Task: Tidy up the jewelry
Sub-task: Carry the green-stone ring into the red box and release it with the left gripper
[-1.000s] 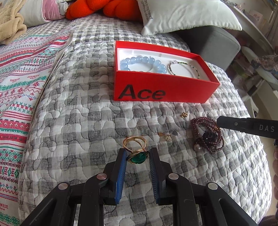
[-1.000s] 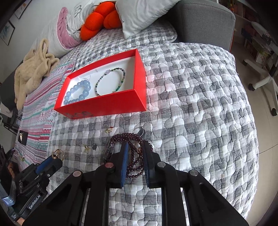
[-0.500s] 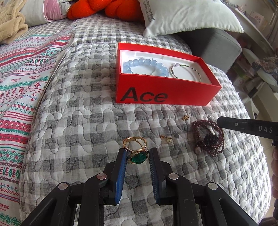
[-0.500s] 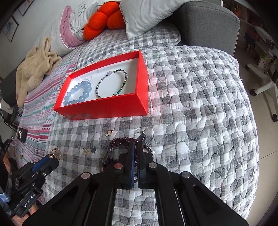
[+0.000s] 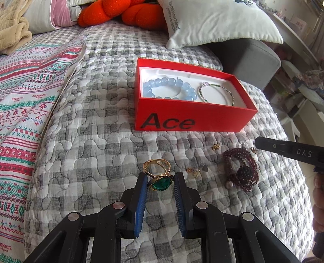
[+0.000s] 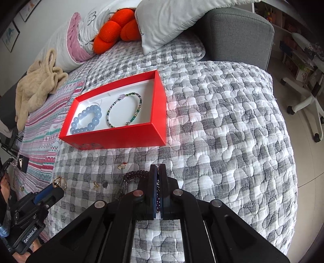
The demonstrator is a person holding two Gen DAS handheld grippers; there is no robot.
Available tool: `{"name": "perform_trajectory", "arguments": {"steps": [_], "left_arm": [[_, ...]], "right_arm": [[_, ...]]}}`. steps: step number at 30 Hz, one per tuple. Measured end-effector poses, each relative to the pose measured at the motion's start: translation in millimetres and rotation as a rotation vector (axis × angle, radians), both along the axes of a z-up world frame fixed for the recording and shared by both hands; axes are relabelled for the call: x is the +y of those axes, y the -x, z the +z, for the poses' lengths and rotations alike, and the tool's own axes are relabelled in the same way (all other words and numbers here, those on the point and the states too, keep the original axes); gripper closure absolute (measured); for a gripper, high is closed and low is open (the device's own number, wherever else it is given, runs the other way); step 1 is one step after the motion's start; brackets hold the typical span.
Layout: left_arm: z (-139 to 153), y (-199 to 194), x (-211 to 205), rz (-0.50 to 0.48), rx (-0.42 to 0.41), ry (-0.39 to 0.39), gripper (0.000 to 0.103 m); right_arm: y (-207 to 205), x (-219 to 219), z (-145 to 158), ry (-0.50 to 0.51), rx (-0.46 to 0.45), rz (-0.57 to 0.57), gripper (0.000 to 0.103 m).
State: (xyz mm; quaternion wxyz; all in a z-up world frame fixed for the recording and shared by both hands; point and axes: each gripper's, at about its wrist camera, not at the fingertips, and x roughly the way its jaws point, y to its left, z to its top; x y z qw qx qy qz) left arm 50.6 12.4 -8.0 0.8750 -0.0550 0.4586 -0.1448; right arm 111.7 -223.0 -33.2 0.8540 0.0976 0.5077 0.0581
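A red "Ace" box (image 5: 190, 119) (image 6: 121, 139) lies open on the quilted bed and holds a blue bead bracelet (image 5: 168, 89) (image 6: 87, 119) and a thin green bead bracelet (image 5: 216, 94) (image 6: 125, 110). My left gripper (image 5: 160, 178) is shut on a gold ring with a green stone (image 5: 161, 182), held just above the quilt. My right gripper (image 6: 157, 172) is shut on a dark red bead bracelet (image 5: 241, 170) (image 6: 133, 175), most of which is hidden behind the fingers in the right wrist view.
Small gold earrings (image 5: 215, 147) (image 5: 193, 172) (image 6: 122, 165) lie on the quilt in front of the box. Pillows and an orange cushion (image 5: 125, 14) sit behind it. A beige blanket (image 6: 38, 89) is at the far left. The bed edge drops off at the right.
My right gripper has closed from open onto the dark red bracelet. My left gripper keeps its hold on the ring and has drawn slightly back from the box.
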Motion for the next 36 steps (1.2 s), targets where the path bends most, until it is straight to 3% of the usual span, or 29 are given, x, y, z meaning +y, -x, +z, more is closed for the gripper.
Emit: {"name": "perform_trajectory", "arguments": {"steps": [4,12,18,23,29,36], "left_arm": [[5,-4,2,0.003,-0.011,0.041,0.082],[28,-19,-2,0.013,-0.087,0.085,0.082],[34,-38,-13,0.018,-0.151,0.086,0.082],[25,-58,-25,0.024,-0.169,0.035,0.082],[13,-77,-36,0.019,-0.174,-0.028,0.082],[3,-92,-40,0.022,-0.162,-0.041,0.082]], "right_arm": [[0,1,3,-0.027,-0.007,0.004,0.102],[5,10,36,-0.106,-0.105,0.034,0.102],[-10,17,47,-0.15,-0.167,0.044,0.102],[-27,21,44,-0.17,-0.2,0.054,0.102],[-46,20,27,-0.156,-0.166,0.035,0.102],[-55,15,16,-0.147,-0.141,0.03,0.102]]}}
